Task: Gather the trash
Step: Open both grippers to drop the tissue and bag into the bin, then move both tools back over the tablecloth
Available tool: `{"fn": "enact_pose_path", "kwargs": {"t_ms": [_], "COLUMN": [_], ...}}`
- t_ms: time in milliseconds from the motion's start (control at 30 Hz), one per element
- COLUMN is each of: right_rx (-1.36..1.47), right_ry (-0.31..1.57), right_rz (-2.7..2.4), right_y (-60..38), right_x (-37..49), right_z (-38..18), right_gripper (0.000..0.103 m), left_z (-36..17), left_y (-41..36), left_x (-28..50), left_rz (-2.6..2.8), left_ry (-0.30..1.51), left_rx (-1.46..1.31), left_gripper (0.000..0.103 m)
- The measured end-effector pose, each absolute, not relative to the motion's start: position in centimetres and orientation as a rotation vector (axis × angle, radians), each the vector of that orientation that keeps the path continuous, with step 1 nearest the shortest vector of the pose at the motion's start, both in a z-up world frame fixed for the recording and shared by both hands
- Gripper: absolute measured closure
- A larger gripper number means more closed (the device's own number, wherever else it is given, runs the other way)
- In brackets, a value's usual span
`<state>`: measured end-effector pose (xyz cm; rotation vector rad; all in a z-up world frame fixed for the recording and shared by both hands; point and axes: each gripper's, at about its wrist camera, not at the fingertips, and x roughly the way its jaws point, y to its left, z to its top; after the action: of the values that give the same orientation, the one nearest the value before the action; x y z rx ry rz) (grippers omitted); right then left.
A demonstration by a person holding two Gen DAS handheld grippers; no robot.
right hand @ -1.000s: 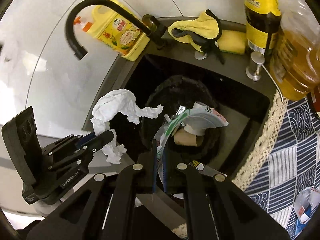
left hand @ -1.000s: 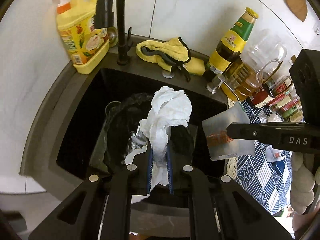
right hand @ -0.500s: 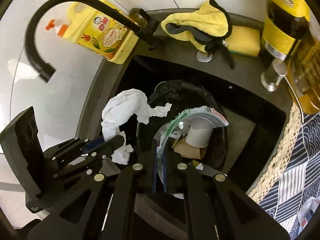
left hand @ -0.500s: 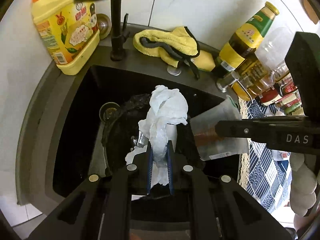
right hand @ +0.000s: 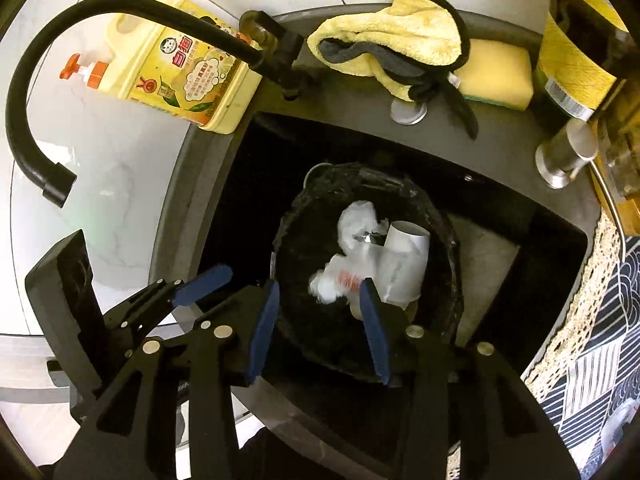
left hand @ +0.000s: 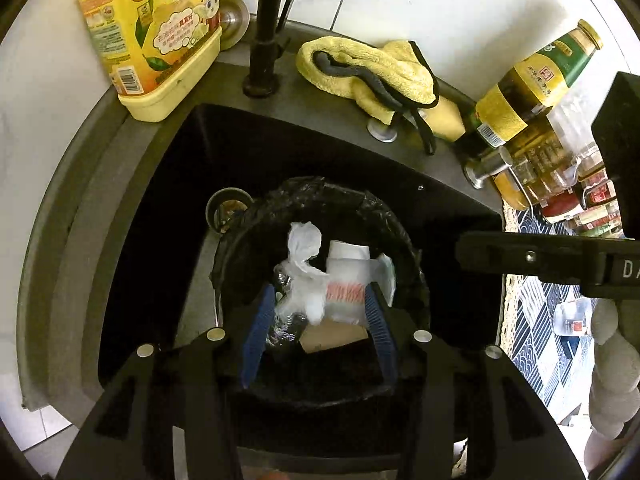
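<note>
Left wrist view looks down into the dark sink (left hand: pixel 168 208), the largest thing here, with its grey rim curving round the basin. Inside it stands a round bin lined with a black trash bag (left hand: pixel 384 216), and the trash lies in that bag: a crumpled white tissue (left hand: pixel 304 248), a white paper cup (left hand: pixel 352 264) with a red print, a piece of brown cardboard (left hand: pixel 332 334) and some clear plastic wrap.

On the rim behind the basin sit a yellow dish soap jug (left hand: pixel 156 36), the black faucet (left hand: pixel 268 28), a yellow cloth (left hand: pixel 368 68) draped over a yellow sponge (right hand: pixel 496 72), and a green-necked bottle (left hand: pixel 532 84) beside a jar of amber oil. To the right a blue patterned cloth (left hand: pixel 532 320) covers the counter.

The left gripper (left hand: pixel 318 320) hangs over the bin with its blue-padded jaws spread wide, holding nothing. In the right wrist view the right gripper (right hand: pixel 316 320) is likewise over the bin, jaws wide apart and empty, with the left gripper just beside it at lower left. The tissue (right hand: pixel 356 224) and cup (right hand: pixel 404 256) lie below, apart from both sets of pads.
</note>
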<state>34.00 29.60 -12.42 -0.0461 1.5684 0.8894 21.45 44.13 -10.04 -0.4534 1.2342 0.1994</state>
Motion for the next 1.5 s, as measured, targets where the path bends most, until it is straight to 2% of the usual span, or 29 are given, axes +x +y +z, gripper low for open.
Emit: {"fn": "enact_pose_path", "kwargs": {"t_ms": [333,400,500,900,1233,1333,1500], "right_rx": [-0.001,0.016,0.023,0.067,0.098,0.101,0.076], "right_ry": [1.505,1.496,1.486,1.456,1.409,1.389,1.357], "right_rz": [0.893,0.894,0.889,0.720,0.592,0.545,0.468], "right_y": [26.5,25.5,24.0,13.5,2.2,-2.1,-9.6], "right_x": [32.0,31.6,30.9,30.8,31.8,32.9,34.8], "right_z": [-9.2,-8.5,-7.6,-6.4,-5.4,-5.1,-4.3], "right_gripper": [0.060,0.060,0.060,0.060,0.047,0.044,0.037], "left_z": [-7.7,-7.1,-6.6,-5.8,-4.8,-4.7,-4.6], "left_y": [42.2,41.9,41.2,37.1,29.7,26.6,21.0], "left_x": [19.7,19.2,18.5,15.6,17.0,17.6,18.3], "left_rz": [0.194,0.191,0.199,0.206,0.155,0.140,0.127], "left_ry": [1.194,1.187,1.185,1.200,1.182,1.175,1.171], "left_rx": [-0.429,-0.426,-0.402,-0.394,-0.361,-0.359,-0.369], "left_gripper": [0.058,0.053,0.052,0.052,0.052,0.043,0.039]}}
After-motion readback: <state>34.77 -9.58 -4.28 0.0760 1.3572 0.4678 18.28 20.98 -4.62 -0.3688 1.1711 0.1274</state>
